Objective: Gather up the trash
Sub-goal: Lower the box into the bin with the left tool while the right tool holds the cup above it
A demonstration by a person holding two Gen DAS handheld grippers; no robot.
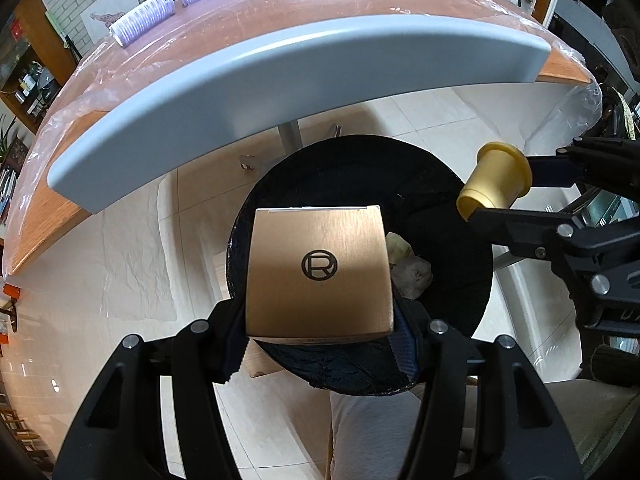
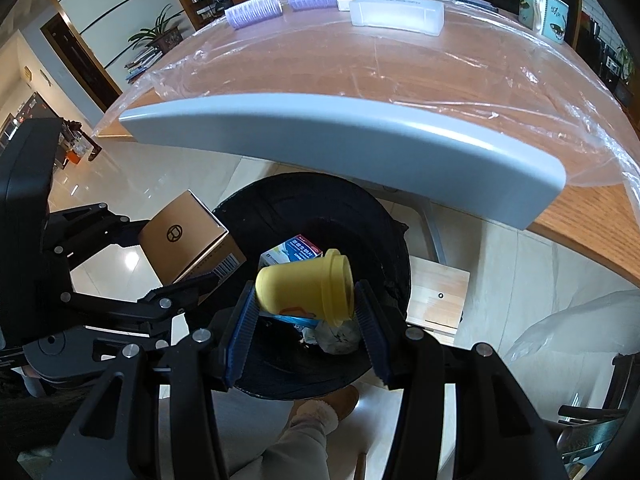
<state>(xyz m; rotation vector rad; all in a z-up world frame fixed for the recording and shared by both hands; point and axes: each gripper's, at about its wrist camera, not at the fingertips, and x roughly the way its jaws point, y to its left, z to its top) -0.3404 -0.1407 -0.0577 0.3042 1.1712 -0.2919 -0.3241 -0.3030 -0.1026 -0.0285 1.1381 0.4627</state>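
Below, listed by count: one black-lined trash bin (image 2: 320, 216) is seen on the tiled floor just in front of the table edge, and both grippers are held above its mouth. One left gripper (image 1: 320, 320) is recorded with its jaws pinching one bronze cardboard box (image 1: 318, 272), printed with a single circled letter mark; in the right wrist view the same box (image 2: 188, 236) is shown tilted, with a barcode on its side, at the left rim of the bin. One right gripper (image 2: 306, 300) is recorded with its jaws pressed against one yellow cup (image 2: 304, 286), lying sideways between the blue ribbed pads (image 2: 240, 332); in the left wrist view that cup (image 1: 494, 180) is seen over the bin's right rim. Inside the bin are counted one blue-and-white carton (image 2: 290, 250) and one crumpled wad of paper (image 2: 336, 336), both under the cup. One wooden table (image 2: 580, 216), covered by one clear plastic sheet (image 2: 360, 64), carries one long grey curved bar (image 2: 340, 140) at its near edge. At the far side are counted two purple hair rollers (image 2: 254, 10), one translucent white box (image 2: 396, 16) and one smaller white box (image 2: 347, 0) touching it. One slippered foot (image 2: 332, 406) of the person is shown beside the bin.
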